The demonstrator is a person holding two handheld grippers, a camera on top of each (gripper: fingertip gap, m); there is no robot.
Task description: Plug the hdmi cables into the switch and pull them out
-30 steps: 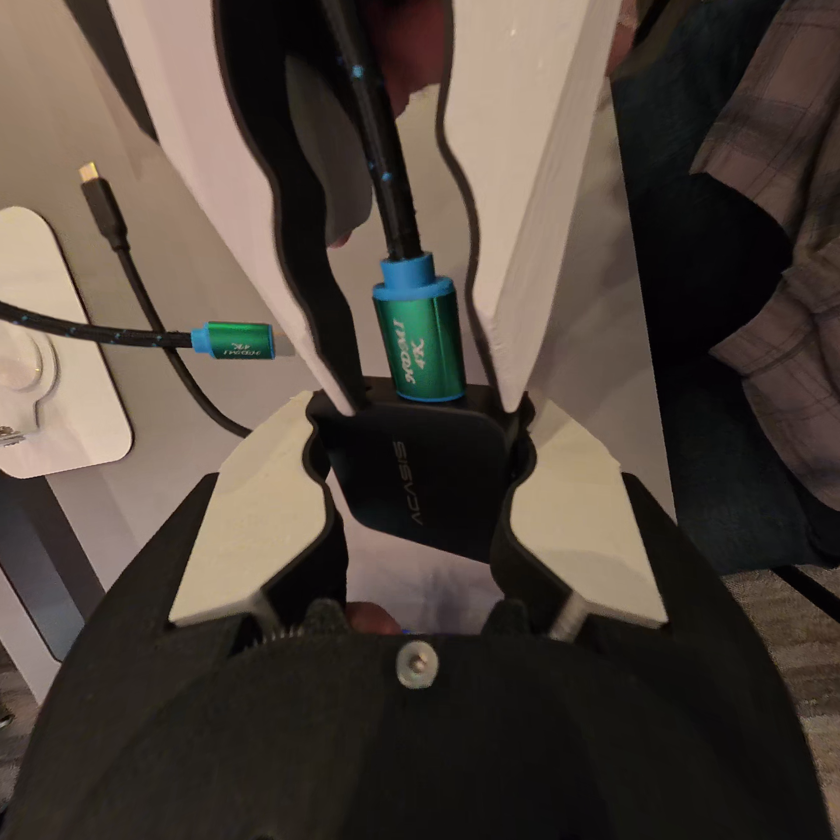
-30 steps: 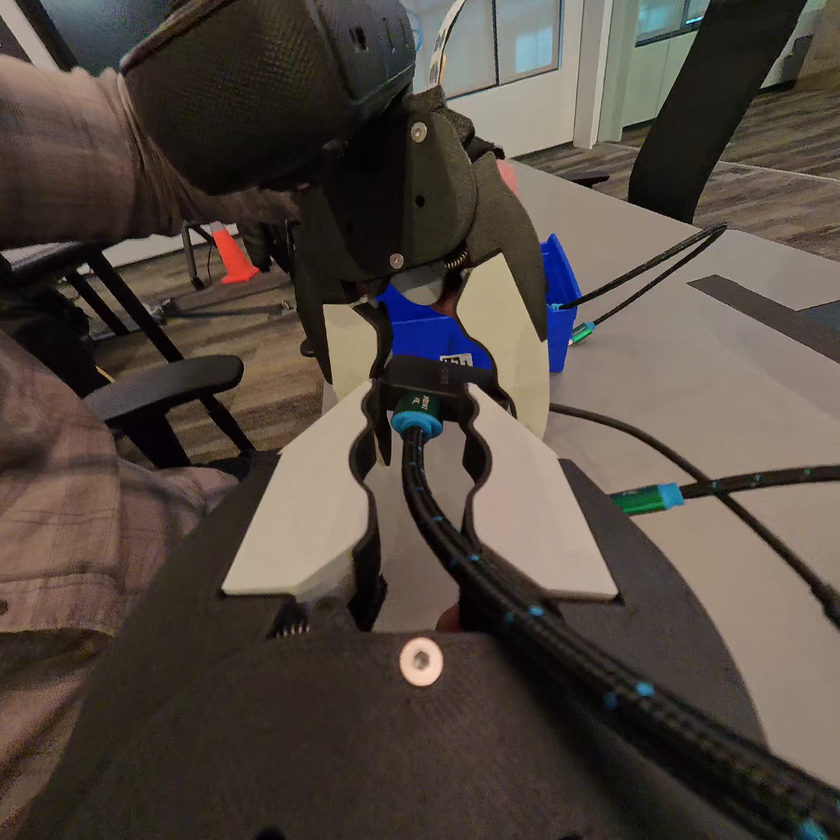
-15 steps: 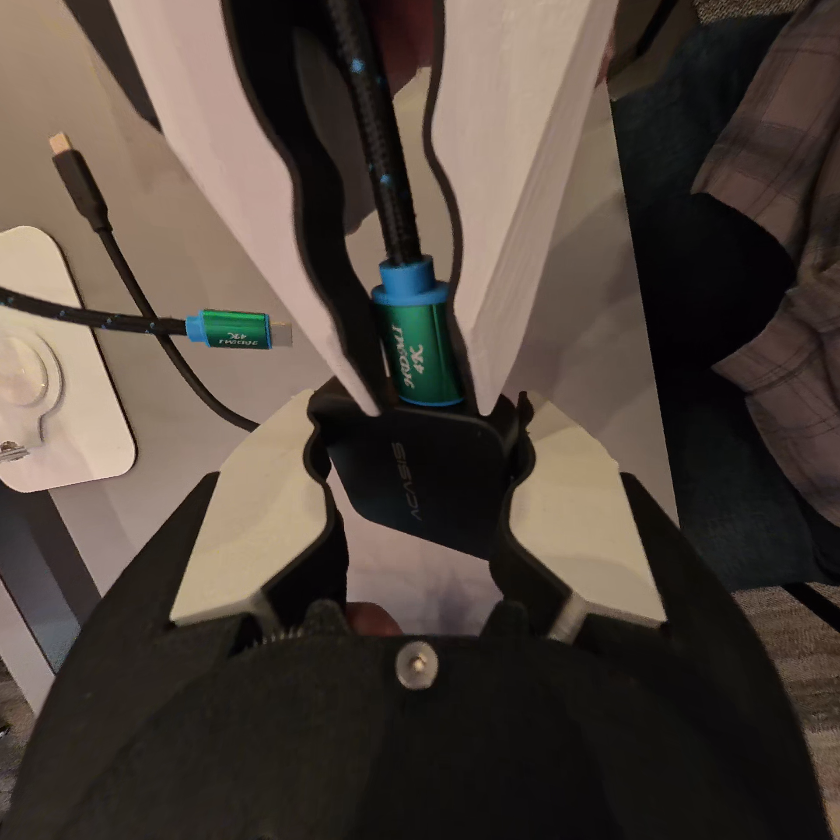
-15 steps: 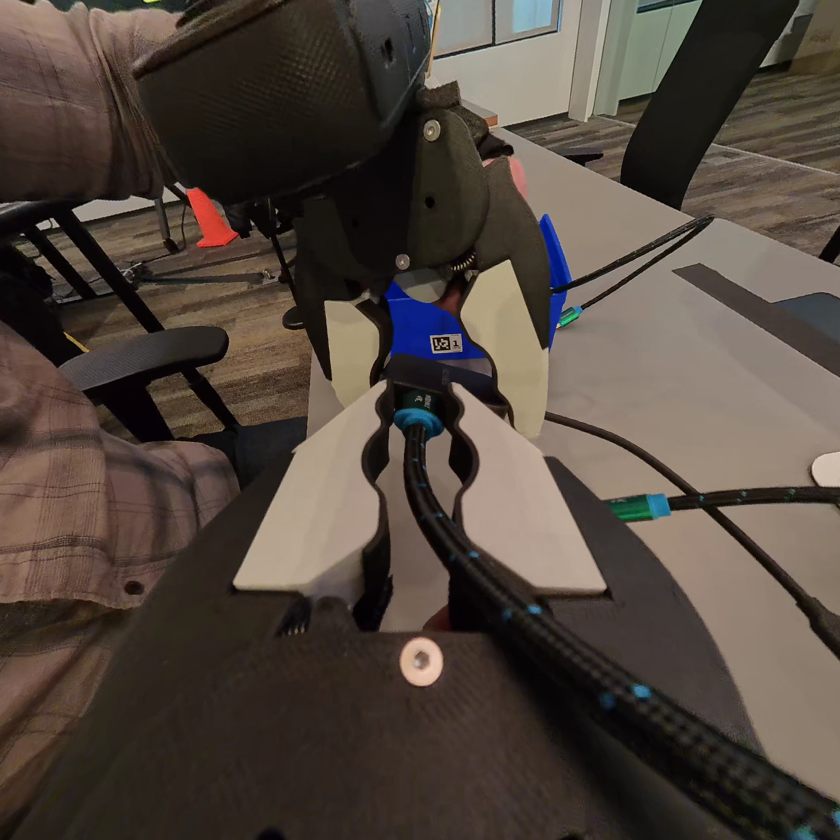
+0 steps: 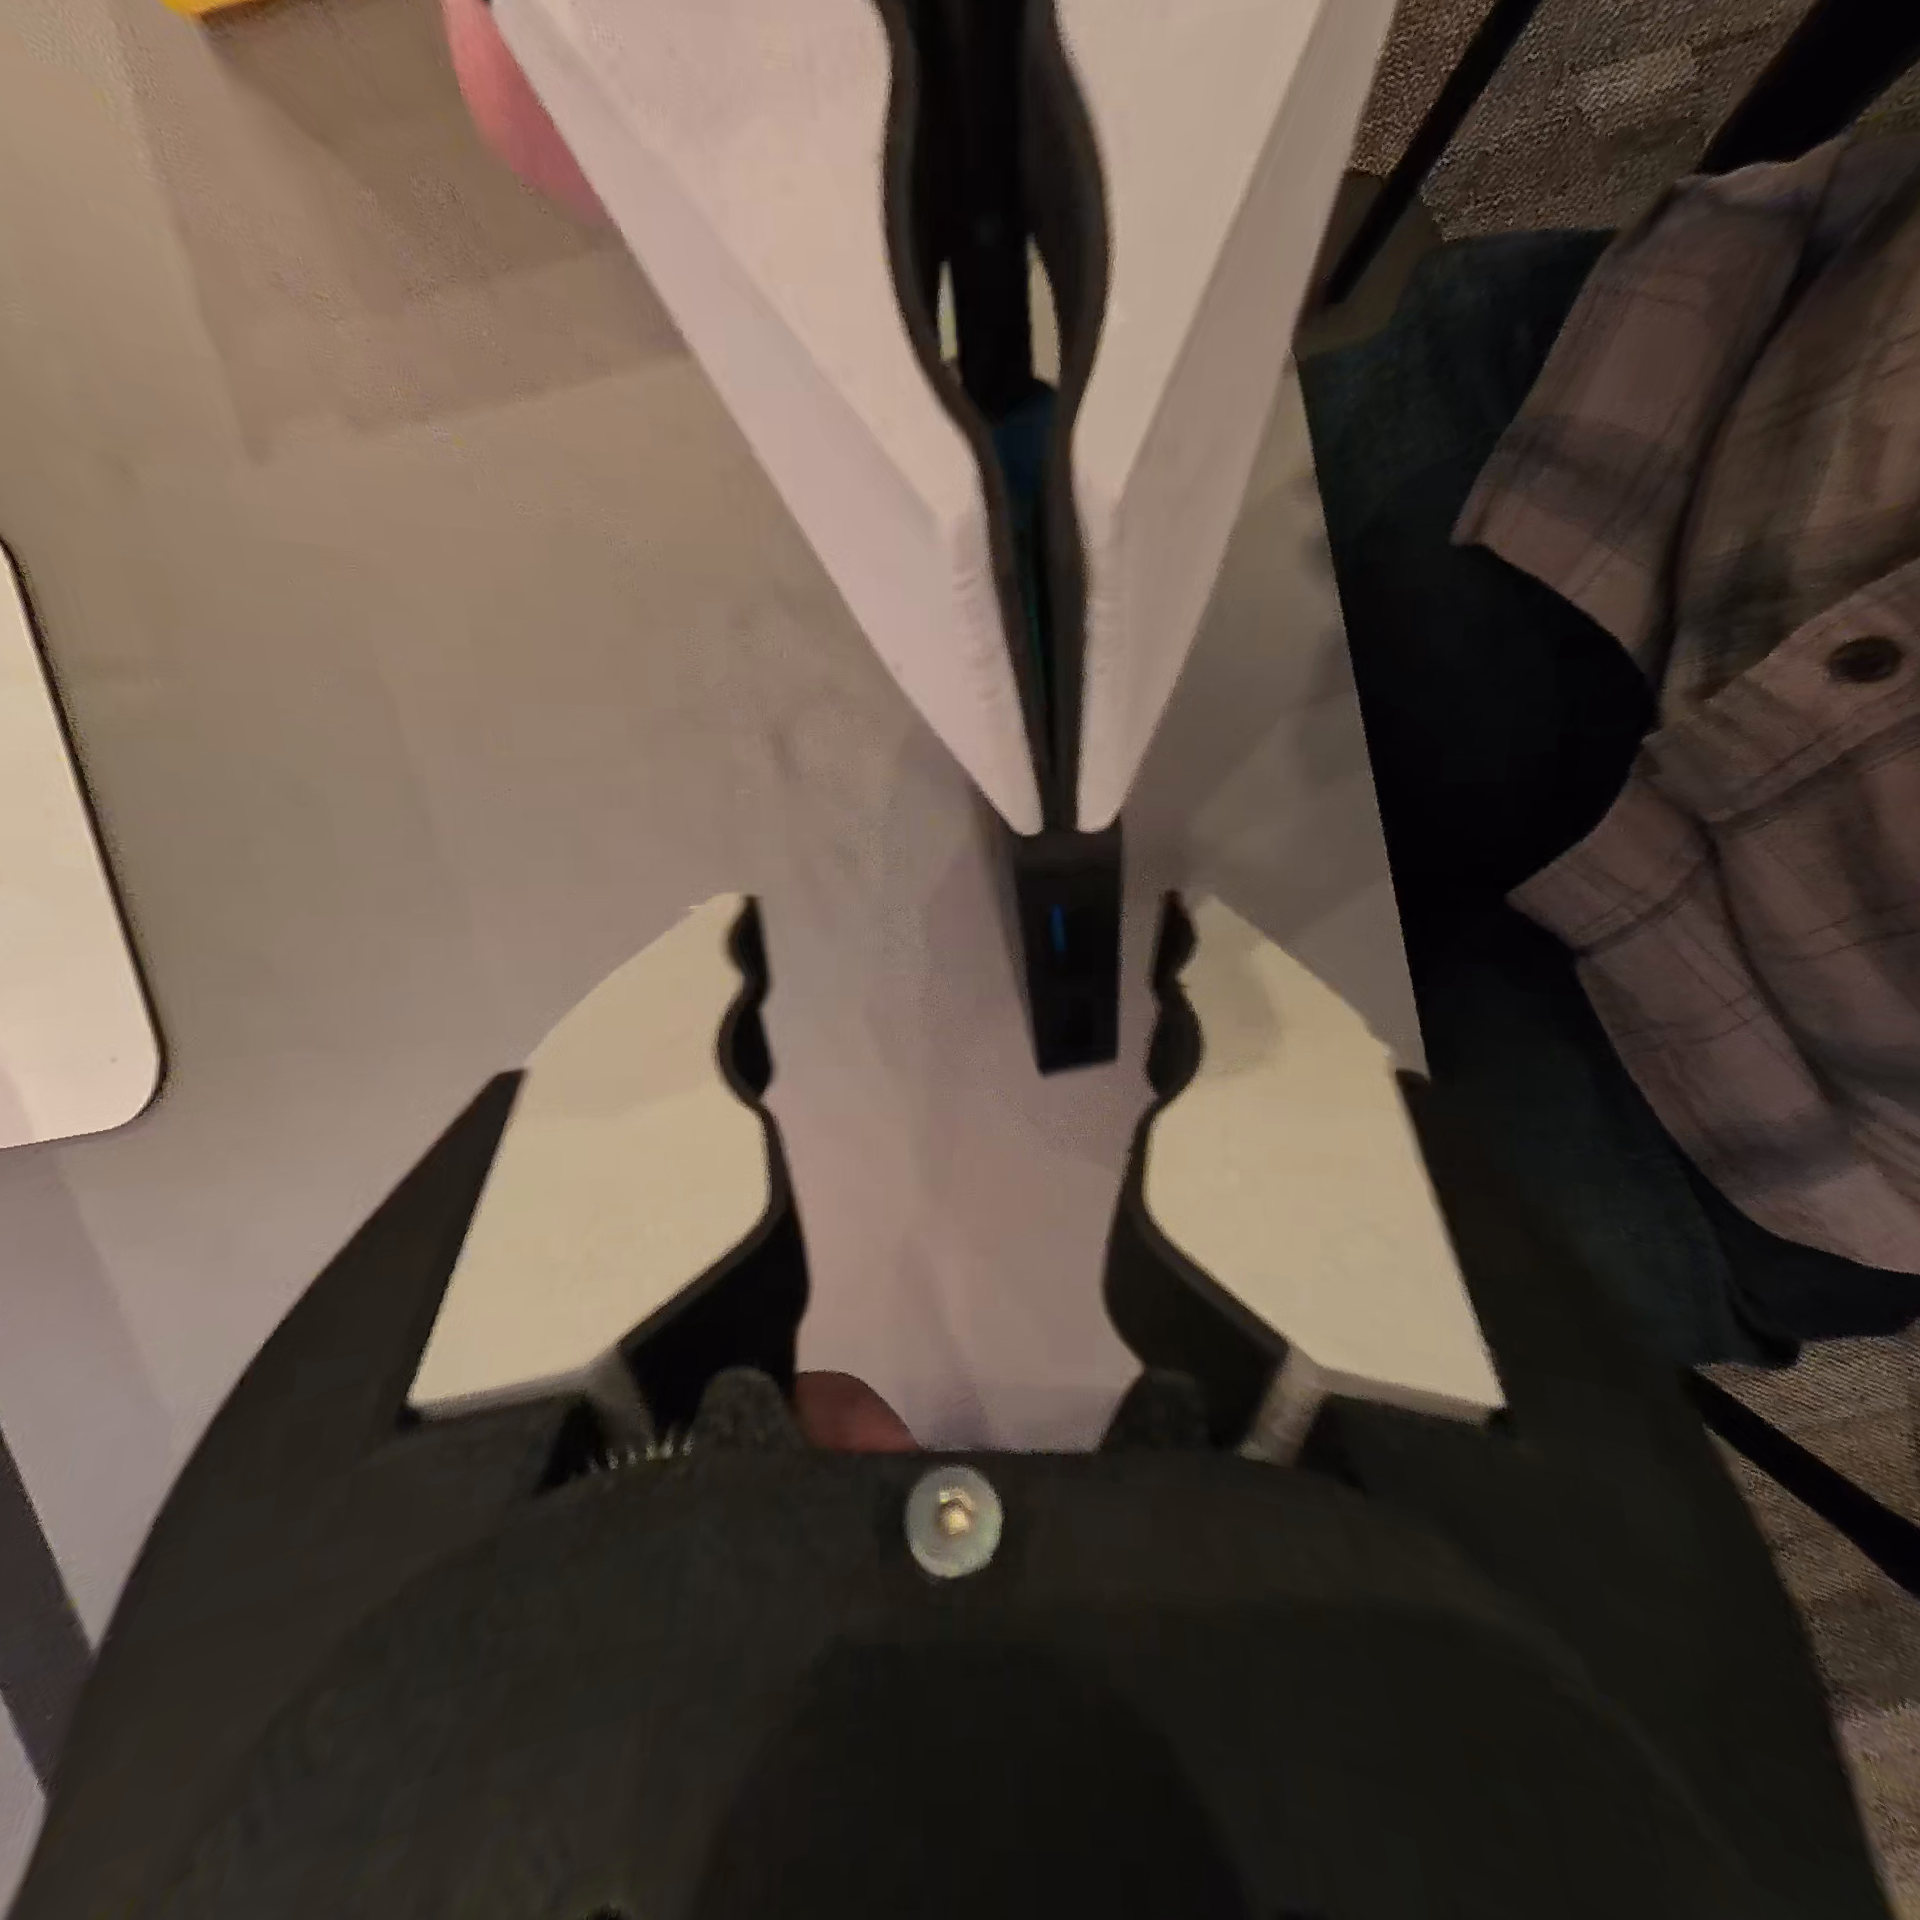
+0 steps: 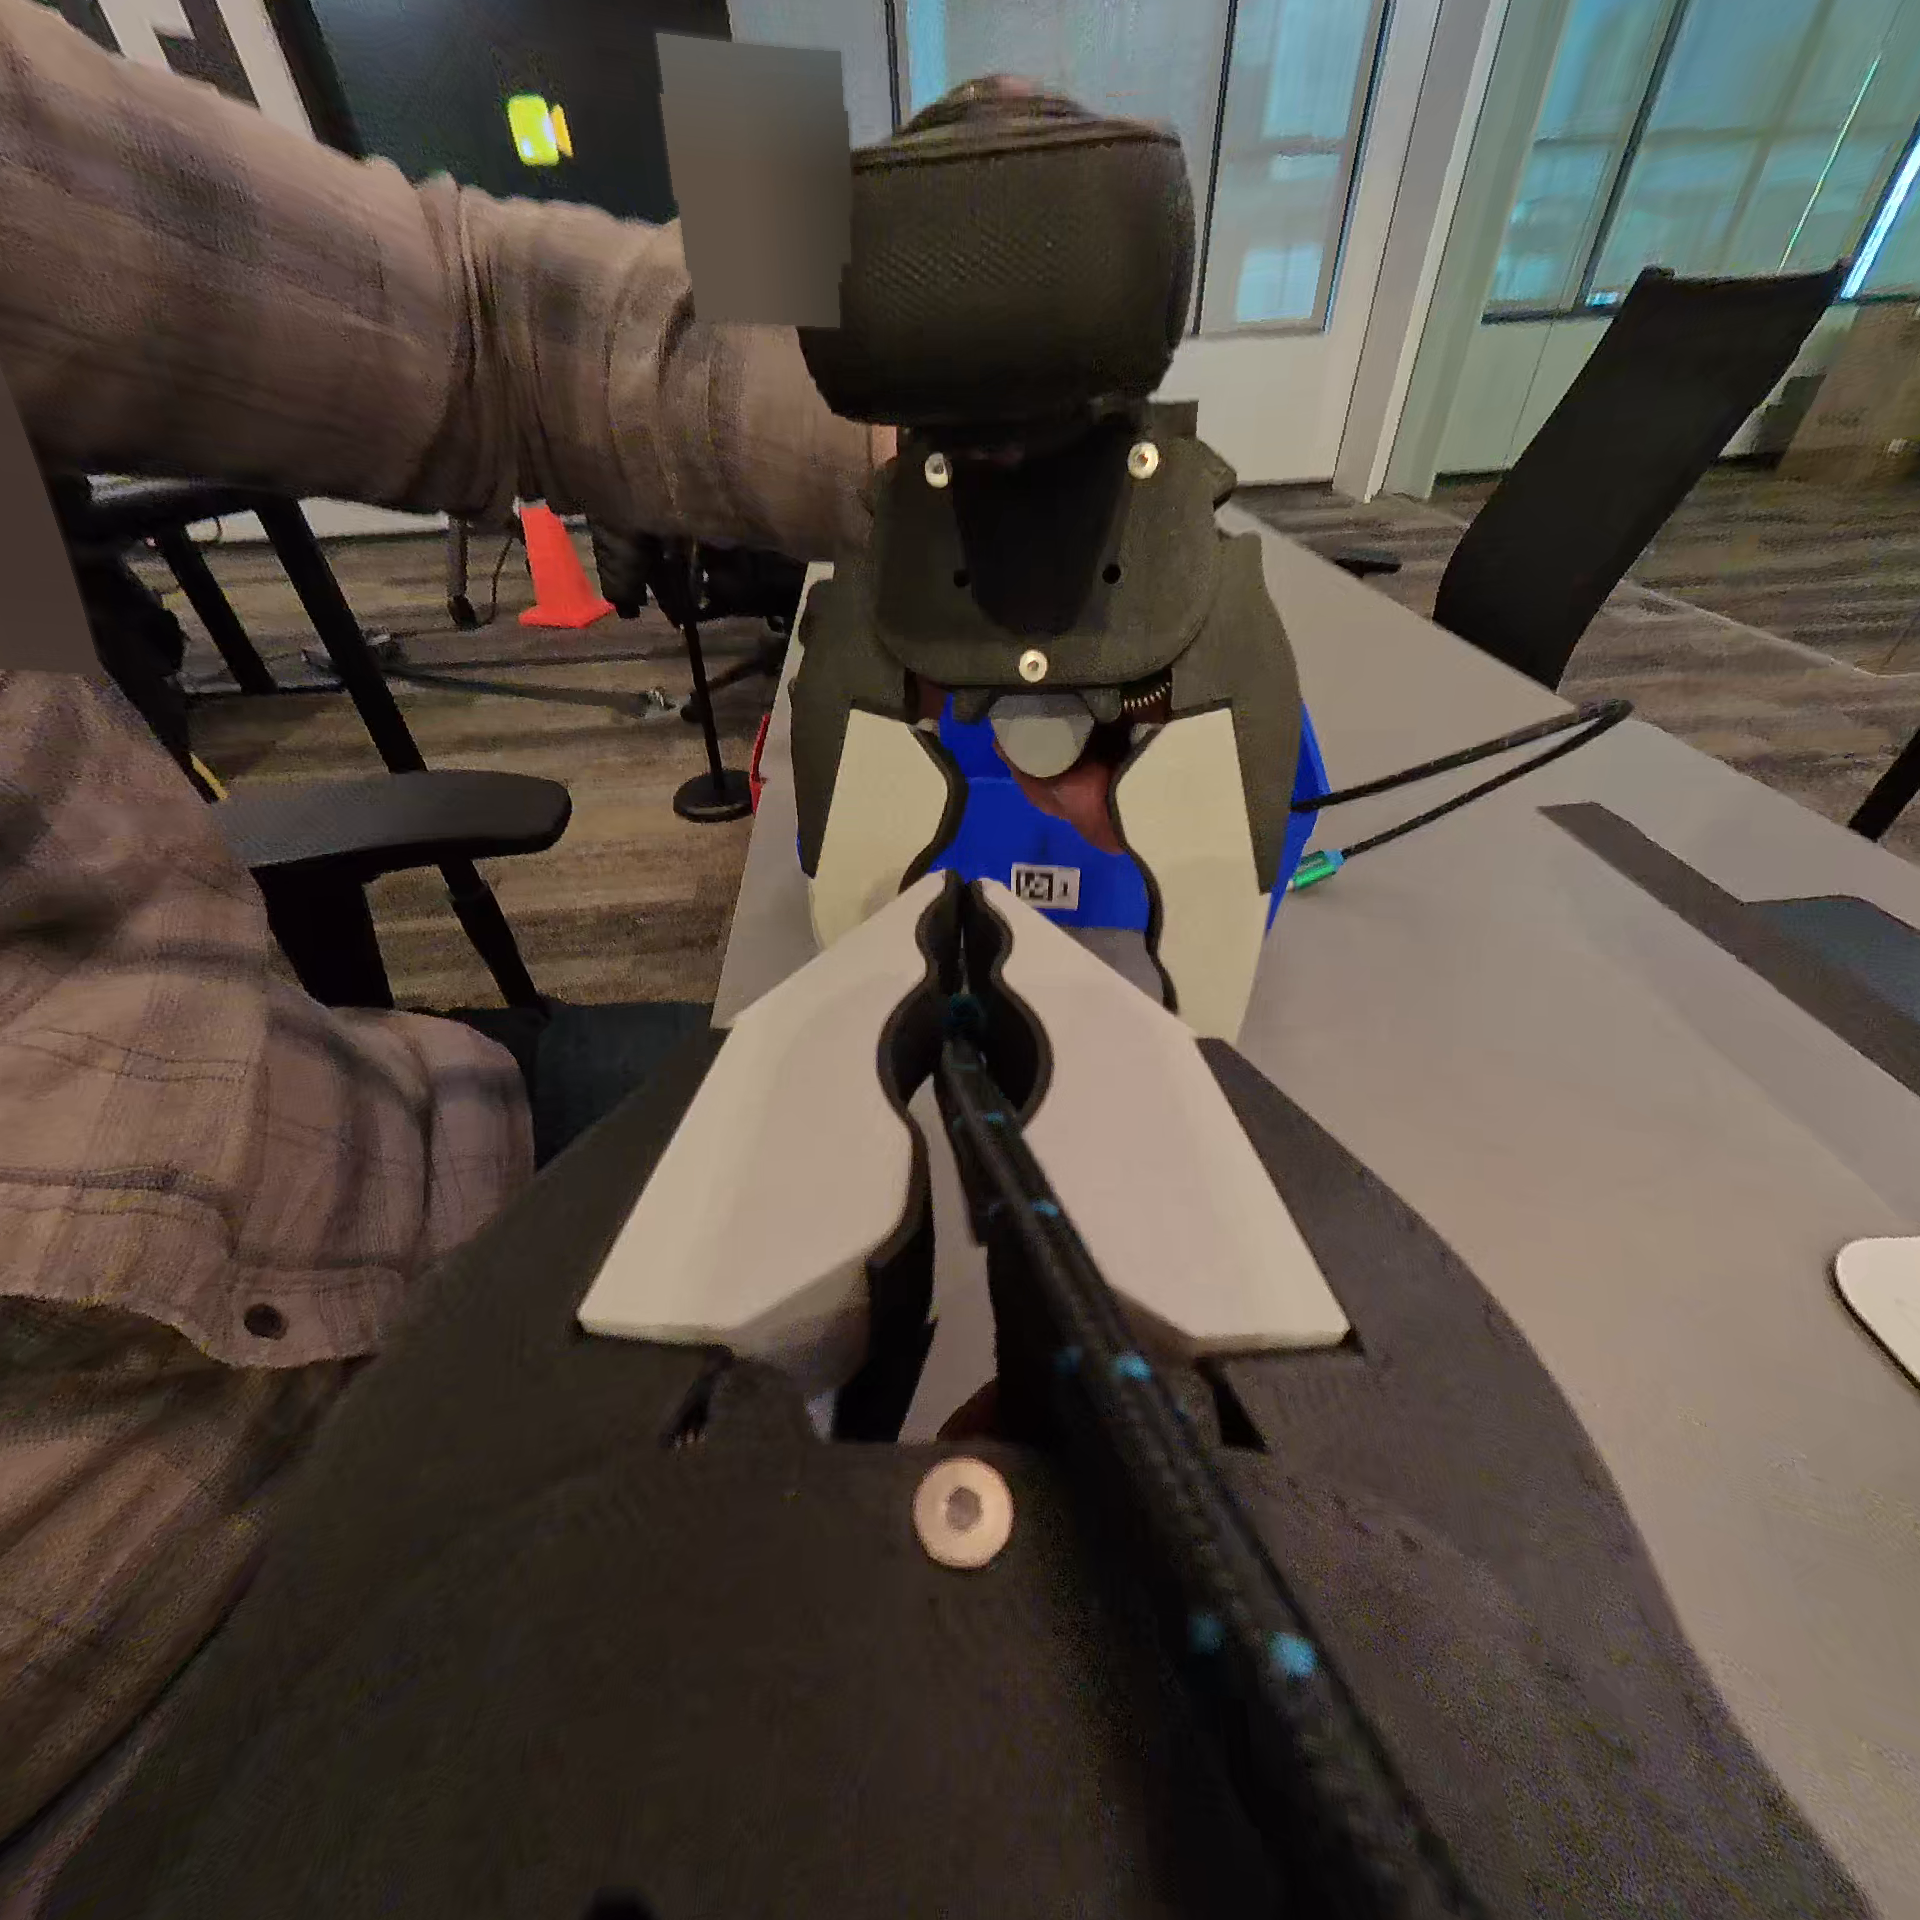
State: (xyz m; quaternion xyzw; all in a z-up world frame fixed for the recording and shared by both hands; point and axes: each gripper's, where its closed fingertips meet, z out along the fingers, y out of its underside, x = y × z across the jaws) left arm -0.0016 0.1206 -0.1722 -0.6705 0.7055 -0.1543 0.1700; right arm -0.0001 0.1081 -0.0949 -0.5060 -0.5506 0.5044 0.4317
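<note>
We've got a plain grey desk (image 6: 1507, 1091) here. On it sits a blue bin (image 6: 1049, 831) at the far end, a thin black cable (image 6: 1455, 774) beside it ending in a green plug (image 6: 1317, 868), plus a white pad (image 5: 62, 883).

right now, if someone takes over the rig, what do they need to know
Left gripper: open, holding nothing.
Right gripper: shut on the braided hdmi cable near its plug.
Switch: hangs edge-on below the right gripper's tips, between the open left fingers, apparently plugged in.
Second cable's green plug lies on the table by the blue bin.
Done: one cable looks inserted.
Left: regrip the switch, pull this cable out, handle the second.
</note>
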